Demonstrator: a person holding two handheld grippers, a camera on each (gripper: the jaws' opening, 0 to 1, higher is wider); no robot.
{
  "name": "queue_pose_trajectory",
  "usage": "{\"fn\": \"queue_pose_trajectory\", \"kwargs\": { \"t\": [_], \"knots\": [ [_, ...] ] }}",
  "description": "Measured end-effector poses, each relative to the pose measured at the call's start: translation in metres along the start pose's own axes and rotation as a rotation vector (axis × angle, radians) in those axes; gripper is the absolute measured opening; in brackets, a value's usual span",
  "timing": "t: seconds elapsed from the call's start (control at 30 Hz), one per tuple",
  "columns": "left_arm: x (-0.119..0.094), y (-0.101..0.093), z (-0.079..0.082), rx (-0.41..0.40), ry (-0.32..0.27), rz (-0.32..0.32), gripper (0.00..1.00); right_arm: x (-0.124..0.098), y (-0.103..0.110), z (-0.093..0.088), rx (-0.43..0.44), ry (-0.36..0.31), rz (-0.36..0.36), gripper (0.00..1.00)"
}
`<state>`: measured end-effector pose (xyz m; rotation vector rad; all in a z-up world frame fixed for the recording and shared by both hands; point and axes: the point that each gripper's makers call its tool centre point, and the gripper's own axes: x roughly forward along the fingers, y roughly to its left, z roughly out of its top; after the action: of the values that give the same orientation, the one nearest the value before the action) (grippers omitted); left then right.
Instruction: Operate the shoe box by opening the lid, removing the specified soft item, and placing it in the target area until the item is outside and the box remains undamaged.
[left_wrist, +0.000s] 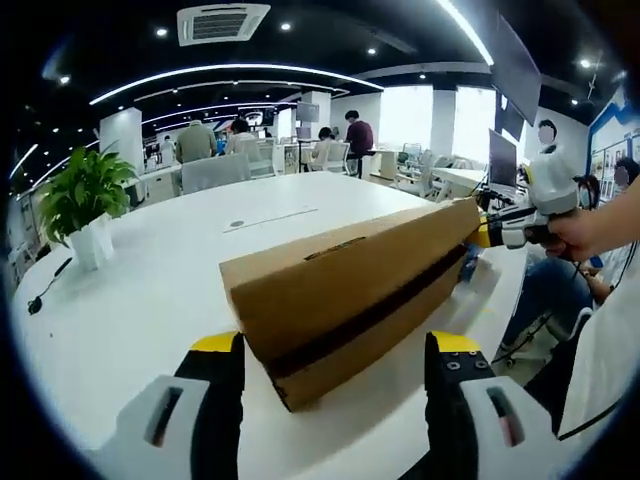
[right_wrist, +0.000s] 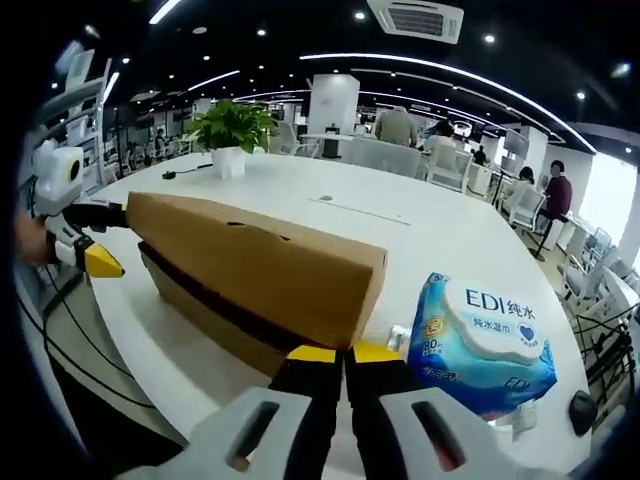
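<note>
A long brown cardboard shoe box (left_wrist: 350, 290) lies on the white table (left_wrist: 150, 290), its lid down with a dark gap along the side. My left gripper (left_wrist: 335, 355) is open, one jaw on each side of the box's near end. From the right, my right gripper (left_wrist: 487, 233) meets the far end. In the right gripper view the box (right_wrist: 250, 265) runs off to the left. My right gripper (right_wrist: 345, 355) is shut, its tips at the box's near corner; I cannot tell whether they pinch the lid. My left gripper (right_wrist: 98, 238) straddles the far end.
A blue pack of wet wipes (right_wrist: 482, 345) lies on the table (right_wrist: 400, 225) just right of the box. A potted plant (left_wrist: 85, 205) (right_wrist: 232, 130) stands near the table's far edge, with a thin cable (left_wrist: 45, 285) beside it. Seated people and desks fill the background.
</note>
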<state>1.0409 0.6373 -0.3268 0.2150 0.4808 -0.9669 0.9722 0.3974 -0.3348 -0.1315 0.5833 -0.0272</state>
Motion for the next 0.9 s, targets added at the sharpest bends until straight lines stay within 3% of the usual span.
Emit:
{"fn": "queue_pose_trajectory", "kwargs": {
  "t": [0.37,0.57,0.67,0.83,0.9],
  "knots": [
    [0.002,0.000,-0.007,0.032,0.015,0.003,0.77,-0.002,0.004,-0.006,-0.023,0.023,0.022,0.04],
    [0.003,0.001,-0.007,0.016,0.023,0.008,0.76,-0.005,0.014,-0.009,-0.110,0.038,0.059,0.16],
    [0.004,0.001,-0.010,0.020,0.034,0.002,0.76,-0.005,0.014,-0.011,-0.078,0.038,0.067,0.17],
    [0.002,-0.003,-0.013,-0.039,0.032,-0.003,0.75,-0.008,0.018,-0.018,-0.066,0.058,0.096,0.23],
    [0.001,-0.002,-0.014,-0.051,0.029,-0.008,0.73,-0.011,0.023,-0.020,0.005,0.057,0.120,0.25]
  ]
}}
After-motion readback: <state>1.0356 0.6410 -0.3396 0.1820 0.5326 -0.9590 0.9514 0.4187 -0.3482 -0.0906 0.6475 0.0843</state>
